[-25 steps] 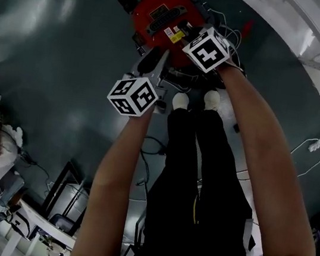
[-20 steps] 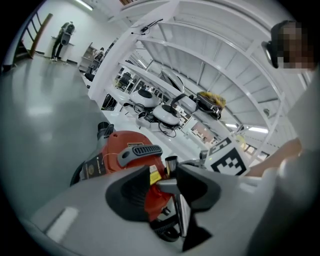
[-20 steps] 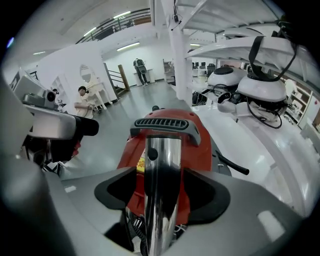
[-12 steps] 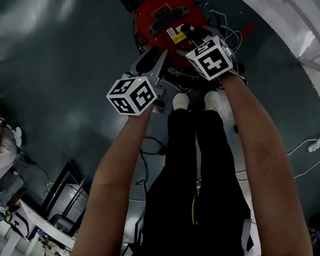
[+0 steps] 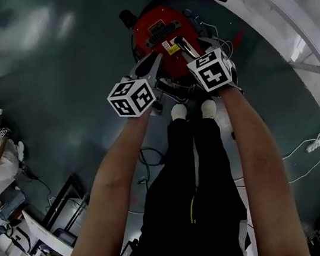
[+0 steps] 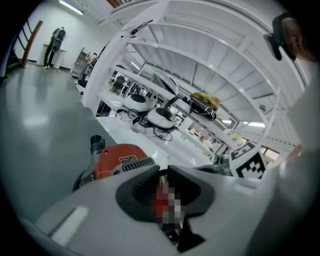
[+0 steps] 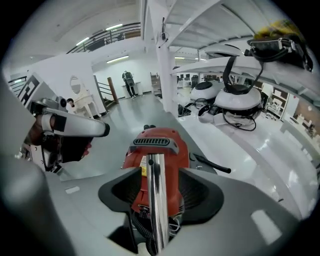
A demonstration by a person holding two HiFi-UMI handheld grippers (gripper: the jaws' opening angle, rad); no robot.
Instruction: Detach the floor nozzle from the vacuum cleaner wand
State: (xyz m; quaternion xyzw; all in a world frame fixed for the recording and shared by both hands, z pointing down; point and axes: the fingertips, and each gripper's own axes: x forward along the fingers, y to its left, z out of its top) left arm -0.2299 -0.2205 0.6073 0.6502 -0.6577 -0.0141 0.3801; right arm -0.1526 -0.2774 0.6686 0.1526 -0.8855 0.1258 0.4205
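The red vacuum cleaner (image 5: 158,27) stands on the dark floor (image 5: 56,60), near the edge where it meets a white curved platform (image 5: 295,31), just ahead of the person's white shoes (image 5: 179,111). Its chrome wand (image 7: 156,200) rises upright between the jaws of the right gripper (image 7: 159,172). Those jaws have just been closing, yet a gap shows on each side of the tube and the pads do not press it. The left gripper (image 6: 160,172) points at the red body from beside it. Its jaws have just been closing to a thin slit, and what lies in the slit cannot be told. The floor nozzle cannot be picked out in any view.
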